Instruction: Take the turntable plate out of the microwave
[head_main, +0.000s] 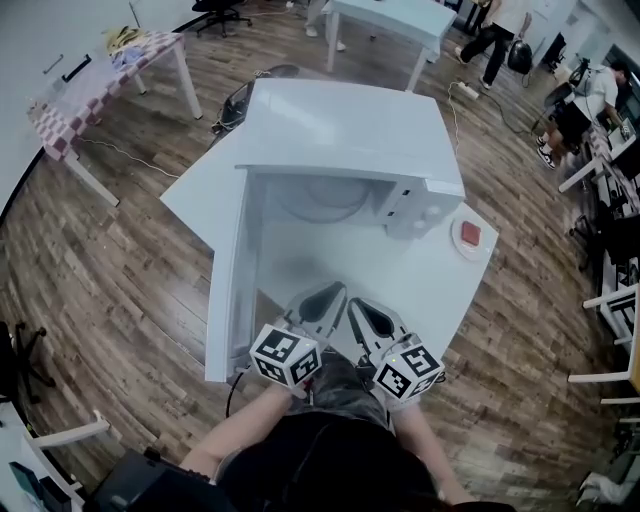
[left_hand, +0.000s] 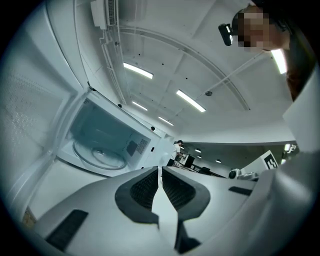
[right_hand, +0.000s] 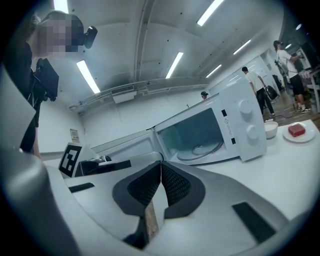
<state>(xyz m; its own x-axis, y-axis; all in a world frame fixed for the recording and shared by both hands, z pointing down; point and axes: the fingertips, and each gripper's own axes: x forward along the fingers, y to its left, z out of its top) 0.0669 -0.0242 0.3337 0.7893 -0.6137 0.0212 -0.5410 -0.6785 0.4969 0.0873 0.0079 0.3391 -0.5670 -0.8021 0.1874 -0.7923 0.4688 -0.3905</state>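
Note:
A white microwave (head_main: 345, 135) stands on a white table (head_main: 440, 285) with its door (head_main: 228, 300) swung open to the left. The glass turntable plate (head_main: 323, 200) lies flat on the oven floor, and it also shows in the left gripper view (left_hand: 99, 155) and the right gripper view (right_hand: 202, 149). My left gripper (head_main: 330, 290) and right gripper (head_main: 358, 302) sit side by side over the table's near edge, well short of the oven mouth. Both point toward the cavity. The left gripper (left_hand: 160, 169) is shut with nothing in it, and so is the right gripper (right_hand: 161, 163).
A small white plate with a red block (head_main: 470, 237) lies right of the microwave, with a white bowl (right_hand: 270, 129) beside it. The open door walls off the left side. A checked table (head_main: 100, 80), another white table (head_main: 390, 20) and several people stand farther off.

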